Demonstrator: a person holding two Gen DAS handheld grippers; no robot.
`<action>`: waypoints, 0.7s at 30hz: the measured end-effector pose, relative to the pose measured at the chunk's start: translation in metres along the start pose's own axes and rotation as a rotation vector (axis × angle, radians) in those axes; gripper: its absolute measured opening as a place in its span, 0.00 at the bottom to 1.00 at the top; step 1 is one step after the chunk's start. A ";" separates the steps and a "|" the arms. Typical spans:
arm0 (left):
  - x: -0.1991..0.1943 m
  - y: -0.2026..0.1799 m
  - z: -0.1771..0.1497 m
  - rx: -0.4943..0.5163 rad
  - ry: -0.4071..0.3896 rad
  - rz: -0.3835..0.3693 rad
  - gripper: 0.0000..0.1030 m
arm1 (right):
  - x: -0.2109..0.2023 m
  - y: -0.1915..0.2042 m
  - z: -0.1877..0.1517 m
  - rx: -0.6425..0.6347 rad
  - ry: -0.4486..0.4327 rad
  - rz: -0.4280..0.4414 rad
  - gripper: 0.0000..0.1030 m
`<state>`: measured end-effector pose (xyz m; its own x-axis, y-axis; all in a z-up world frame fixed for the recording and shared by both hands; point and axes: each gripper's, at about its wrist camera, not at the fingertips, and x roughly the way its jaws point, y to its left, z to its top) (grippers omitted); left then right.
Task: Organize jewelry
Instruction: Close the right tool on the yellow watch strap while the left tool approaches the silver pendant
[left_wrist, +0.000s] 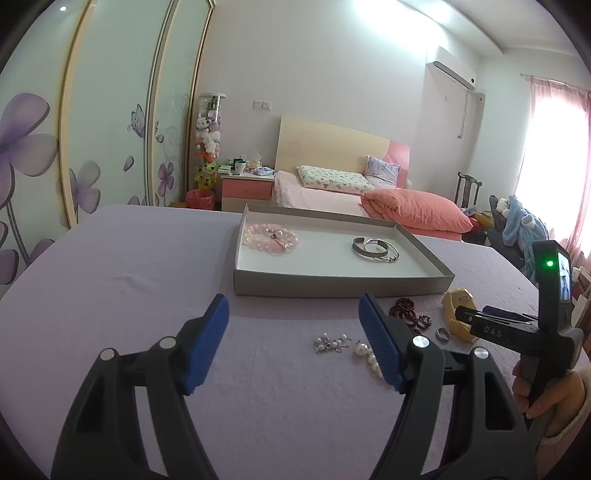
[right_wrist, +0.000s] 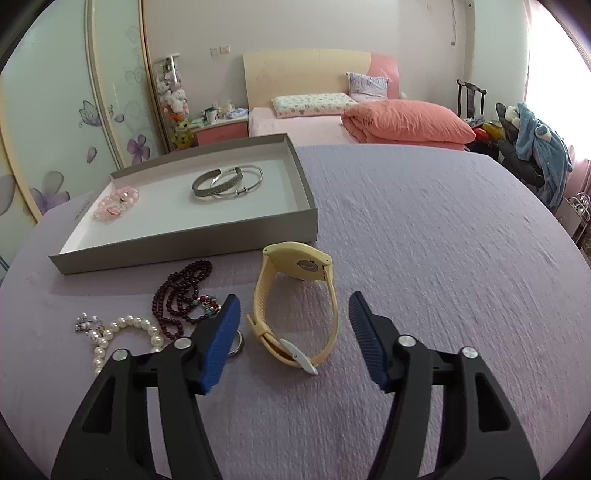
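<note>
Nearest: left gripper (left_wrist: 293, 343) and right gripper (right_wrist: 293, 341), jaws of both spread wide, holding nothing.

Loose on the purple cloth (right_wrist: 424, 258), near row: yellow watch (right_wrist: 295, 295) between the right gripper's jaws, not gripped; ring (right_wrist: 236, 345); pearl bracelet (right_wrist: 125, 332); earring cluster (right_wrist: 85, 322); dark red bead string (right_wrist: 184, 295). 5 items left, by my count.

Farther: grey tray (right_wrist: 184, 243) holds pink bead bracelet (right_wrist: 116, 203) at left and 2 silver bangles (right_wrist: 225, 181) at right. Task judged under half done.
</note>
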<state>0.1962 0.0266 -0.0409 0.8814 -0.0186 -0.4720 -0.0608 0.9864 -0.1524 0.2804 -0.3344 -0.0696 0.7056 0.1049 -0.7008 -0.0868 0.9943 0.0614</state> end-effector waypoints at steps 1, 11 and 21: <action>0.001 0.000 0.000 -0.001 0.001 -0.001 0.69 | 0.002 0.000 0.000 0.000 0.008 -0.002 0.65; 0.004 0.001 -0.001 -0.006 0.015 -0.002 0.69 | 0.017 -0.005 0.003 0.017 0.087 0.003 0.57; 0.007 0.000 -0.001 -0.009 0.022 -0.004 0.69 | 0.016 -0.006 0.004 0.030 0.080 0.027 0.34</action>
<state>0.2017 0.0265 -0.0456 0.8710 -0.0263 -0.4906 -0.0614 0.9849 -0.1618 0.2950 -0.3386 -0.0780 0.6448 0.1306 -0.7531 -0.0827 0.9914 0.1011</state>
